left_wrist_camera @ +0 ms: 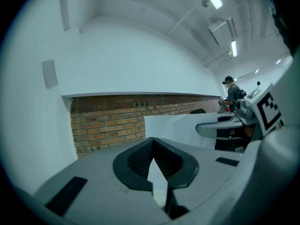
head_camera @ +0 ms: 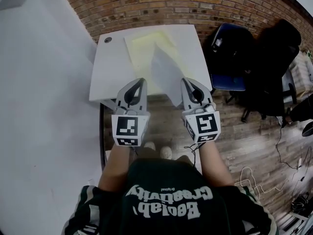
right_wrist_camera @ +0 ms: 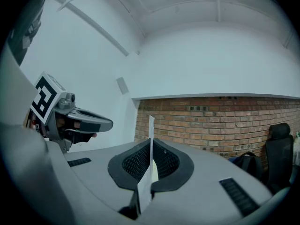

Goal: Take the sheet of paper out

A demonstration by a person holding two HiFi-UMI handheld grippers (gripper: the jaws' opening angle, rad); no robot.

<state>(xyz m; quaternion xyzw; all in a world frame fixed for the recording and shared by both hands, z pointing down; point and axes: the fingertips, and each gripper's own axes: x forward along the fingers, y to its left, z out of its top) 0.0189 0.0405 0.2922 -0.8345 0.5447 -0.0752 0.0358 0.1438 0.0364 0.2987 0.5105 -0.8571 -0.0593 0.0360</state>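
Paper (head_camera: 165, 72): clamped in right claw (right_wrist_camera: 151, 146); keep pinch firm.
Left claw (left_wrist_camera: 153, 146): closed; steady folder (head_camera: 142, 45).
Pull: slow, level.

We see thin matt white paper (head_camera: 165, 75), a smooth matt white desk (head_camera: 110, 65), a rough brick wall (head_camera: 146, 4), a wooden plank floor (head_camera: 244, 138), and matt grey plastic jaws with ribbed black pads (right_wrist_camera: 137, 163).

Counted before 1 brick wall (head_camera: 146, 4): 1 white table (head_camera: 105, 72), 1 yellow folder (head_camera: 144, 45), 1 sheet of paper (head_camera: 165, 72), 2 grippers, the left gripper (head_camera: 141, 82) and the right gripper (head_camera: 186, 81), 1 blue chair (head_camera: 230, 58), 1 black chair (head_camera: 276, 53) and 1 distant person (left_wrist_camera: 233, 97).
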